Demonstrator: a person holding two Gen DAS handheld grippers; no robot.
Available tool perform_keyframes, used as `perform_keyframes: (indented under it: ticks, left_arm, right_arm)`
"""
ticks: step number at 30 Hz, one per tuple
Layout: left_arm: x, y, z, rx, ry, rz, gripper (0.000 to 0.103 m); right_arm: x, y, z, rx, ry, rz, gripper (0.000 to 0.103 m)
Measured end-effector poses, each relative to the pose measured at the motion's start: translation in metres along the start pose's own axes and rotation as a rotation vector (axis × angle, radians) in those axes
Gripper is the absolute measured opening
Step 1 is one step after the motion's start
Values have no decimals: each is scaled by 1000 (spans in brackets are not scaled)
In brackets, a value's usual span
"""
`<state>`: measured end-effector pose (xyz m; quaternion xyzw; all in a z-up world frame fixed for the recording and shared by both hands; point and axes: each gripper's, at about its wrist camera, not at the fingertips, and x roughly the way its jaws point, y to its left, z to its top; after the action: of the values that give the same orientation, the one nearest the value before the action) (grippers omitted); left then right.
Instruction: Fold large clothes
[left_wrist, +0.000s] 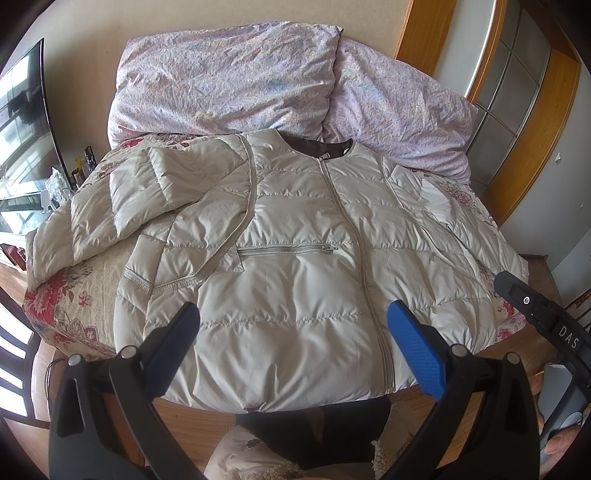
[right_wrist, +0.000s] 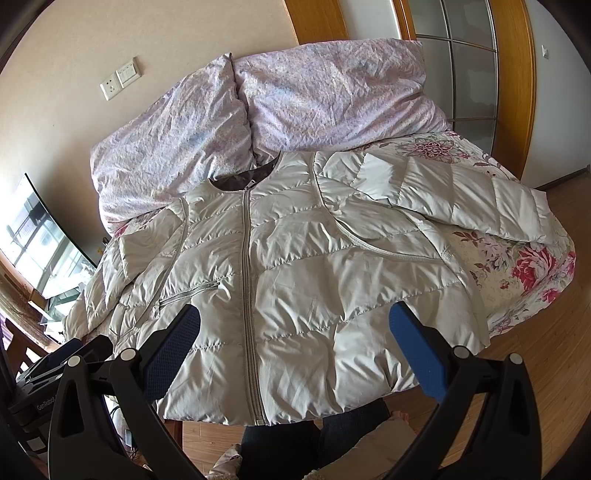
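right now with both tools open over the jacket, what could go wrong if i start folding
The glossy cream quilted puffer jacket hangs its hem over the bed's near edge, so a tug may slide it off. Its far-left sleeve is already doubled over and could bunch. The slick padded fabric may slip from the left tool or right tool.

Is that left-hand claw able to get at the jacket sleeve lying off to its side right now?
Probably yes. The left gripper is open and empty above the jacket, and the left sleeve lies on top of the bed with nothing over it. It would have to swing sideways first.

Home bedroom: bed (left_wrist: 74, 310), rumpled duvet (left_wrist: 229, 77), wall sockets (right_wrist: 120, 81).
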<state>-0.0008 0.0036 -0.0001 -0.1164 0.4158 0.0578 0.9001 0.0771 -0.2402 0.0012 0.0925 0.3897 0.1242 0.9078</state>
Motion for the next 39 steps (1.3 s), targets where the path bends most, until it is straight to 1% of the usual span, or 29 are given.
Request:
perform_keyframes:
  ticks: [39]
  left_arm:
    - [-3,4,4,-1,1,3,101]
  right_arm:
    - [2,-1,0,3,2,-1,102]
